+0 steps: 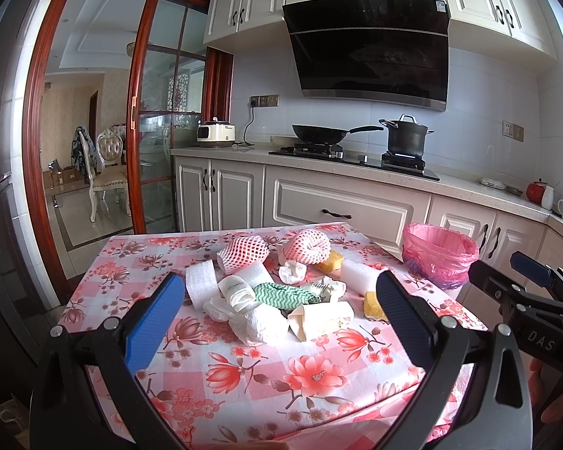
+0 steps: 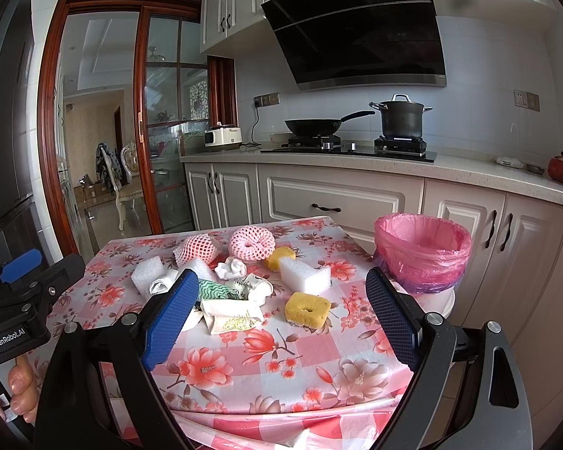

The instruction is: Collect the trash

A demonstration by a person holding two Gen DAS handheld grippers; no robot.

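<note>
A pile of trash lies on the floral tablecloth (image 1: 266, 367): pink foam nets (image 1: 307, 246), white foam blocks (image 2: 304, 275), yellow sponges (image 2: 307, 309), crumpled tissues (image 1: 259, 323), a green patterned cloth (image 1: 281, 293) and a paper cup (image 1: 321, 318). A bin with a pink bag (image 2: 422, 249) stands beside the table's right edge. My left gripper (image 1: 277, 318) is open and empty, above the near side of the pile. My right gripper (image 2: 281, 311) is open and empty, above the table in front of the sponge.
Kitchen counter (image 2: 356, 161) behind the table carries a stove with a wok (image 2: 313, 125) and a pot (image 2: 401, 118). Cabinets run below it. A glass sliding door (image 1: 161, 120) stands at the left, with a dining room beyond.
</note>
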